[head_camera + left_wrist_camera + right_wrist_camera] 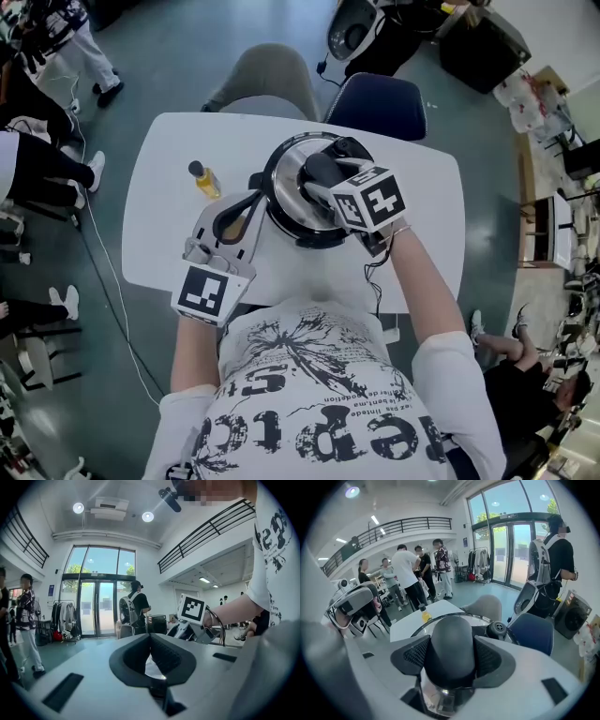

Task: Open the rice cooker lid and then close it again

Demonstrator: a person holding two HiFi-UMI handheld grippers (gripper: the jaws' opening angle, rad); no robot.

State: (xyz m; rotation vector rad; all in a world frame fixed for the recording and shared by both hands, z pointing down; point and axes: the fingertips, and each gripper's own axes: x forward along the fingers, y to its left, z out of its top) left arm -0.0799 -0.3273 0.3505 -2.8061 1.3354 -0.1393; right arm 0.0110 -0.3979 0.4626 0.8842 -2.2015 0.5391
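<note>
One lid knob [451, 630] clamped by right gripper [451, 654], left gripper [150, 636] shut alongside

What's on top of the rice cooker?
Its lid, with a black knob that the right gripper pinches. The lid covers the inside, so nothing in there shows.

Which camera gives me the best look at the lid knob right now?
The right gripper view: the lid knob fills the centre, clamped between the right tool's pads. The head view shows it only partly, behind that tool. The left gripper view does not show it.
</note>
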